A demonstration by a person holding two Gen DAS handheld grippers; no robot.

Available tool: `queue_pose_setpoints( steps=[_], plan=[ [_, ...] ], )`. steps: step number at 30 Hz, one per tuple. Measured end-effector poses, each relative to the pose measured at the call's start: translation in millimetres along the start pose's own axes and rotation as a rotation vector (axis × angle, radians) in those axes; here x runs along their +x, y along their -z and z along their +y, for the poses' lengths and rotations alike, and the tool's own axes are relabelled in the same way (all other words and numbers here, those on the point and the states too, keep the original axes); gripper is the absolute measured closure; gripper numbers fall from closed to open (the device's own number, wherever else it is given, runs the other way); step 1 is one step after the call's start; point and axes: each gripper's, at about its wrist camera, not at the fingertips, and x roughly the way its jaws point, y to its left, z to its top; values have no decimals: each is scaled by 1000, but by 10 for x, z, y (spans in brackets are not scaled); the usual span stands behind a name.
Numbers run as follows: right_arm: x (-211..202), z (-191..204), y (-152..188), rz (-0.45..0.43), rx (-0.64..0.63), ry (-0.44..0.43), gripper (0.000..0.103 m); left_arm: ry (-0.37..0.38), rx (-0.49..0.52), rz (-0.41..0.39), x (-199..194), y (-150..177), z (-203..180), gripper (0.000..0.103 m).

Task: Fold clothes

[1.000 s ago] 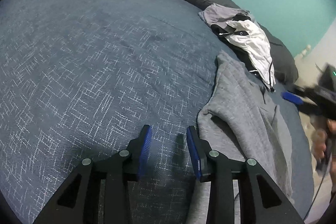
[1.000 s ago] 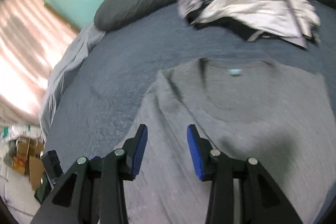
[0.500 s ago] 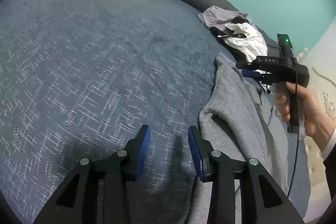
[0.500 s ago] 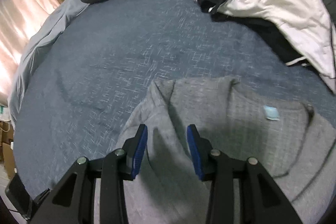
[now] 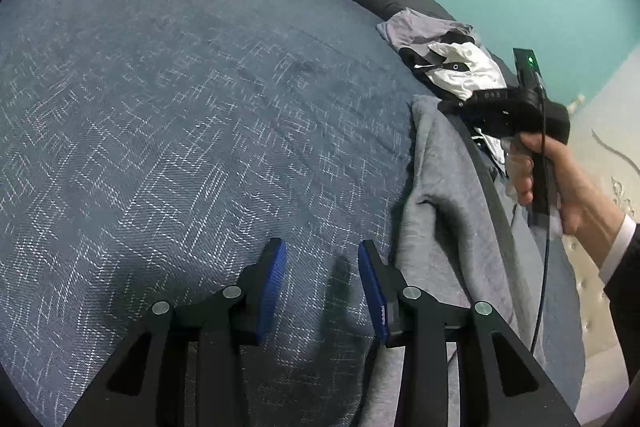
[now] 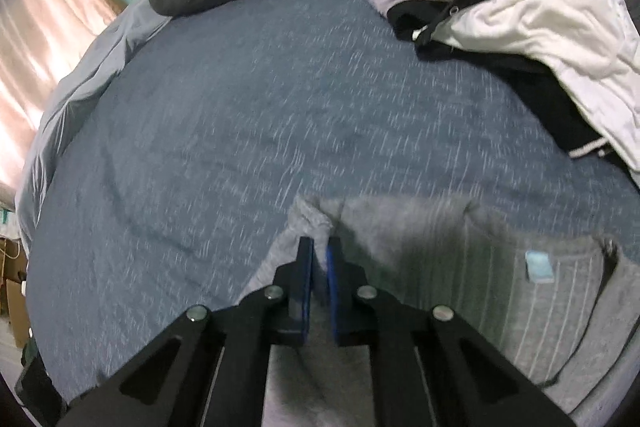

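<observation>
Risk here is a thin grip: the right gripper (image 6: pixel 319 259), low in the middle of the right wrist view, has its blue pads pressed together on a raised corner of the grey knitted sweater (image 6: pixel 460 267), and I judge that only a small pinch of cloth is between them. If it is lifted quickly, the cloth may slip out, or the whole garment may drag and bunch.

The left gripper (image 5: pixel 320 281) stands with its fingers spread over the bare dark blue woven bed cover (image 5: pixel 180 127), just beside the sweater's edge, holding nothing.

The sweater lies at the right of the left wrist view, near the bed's edge, so cloth could slide off there. The pile of white, black and grey clothes (image 6: pixel 520 7) at upper right is near. Open room is to the left.
</observation>
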Motion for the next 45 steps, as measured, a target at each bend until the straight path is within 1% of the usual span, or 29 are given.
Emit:
queue_pose_setpoints(
  steps=[3, 7, 8, 10, 12, 13, 19, 22, 24, 26, 28, 30, 33, 39, 43, 45],
  plan=[
    [63, 19, -47, 14, -7, -5, 96, 0, -4, 0, 14, 3, -2, 62],
    [189, 62, -59, 67, -19, -62, 96, 2, -5, 1, 17, 2, 1, 62],
    [200, 76, -56, 70, -29, -55, 96, 2, -4, 1, 17, -1, -1, 62],
    [175, 61, -77, 54, -16, -59, 96, 4, -5, 0, 17, -4, 2, 62],
    [109, 39, -103, 15, 9, -95, 95, 5, -7, -1, 16, 3, 6, 62],
    [86, 35, -115, 3, 16, -106, 93, 4, -6, -1, 18, 4, 3, 62],
    [106, 75, -188, 5, 16, -58, 93, 1, -1, -1, 28, 10, -18, 62],
    [73, 55, -214, -14, 37, -35, 93, 2, -2, -1, 30, 9, -18, 62],
    [-16, 27, -229, -57, 54, -50, 93, 3, -3, 0, 27, 7, -14, 62],
    [-132, 17, -219, -97, 45, -61, 91, 4, -2, 0, 27, 7, -8, 62],
    [-239, 33, -217, -126, 26, -93, 91, 5, -3, 1, 29, 6, -2, 62],
    [-257, 45, -198, -106, 3, -107, 91, 4, -4, 2, 33, 5, -3, 62],
    [-220, 36, -83, -60, -39, -84, 91, 6, -3, 1, 17, 11, -5, 61],
    [-166, 7, 357, 18, -59, -57, 91, 7, -5, 0, 9, 13, -11, 61],
    [-6, 54, 543, 89, -114, 7, 91, 5, 0, -2, 5, -5, -22, 61],
    [-13, 41, 592, 99, -106, 39, 91, 4, 2, -4, 0, -14, -32, 61]
  ],
)
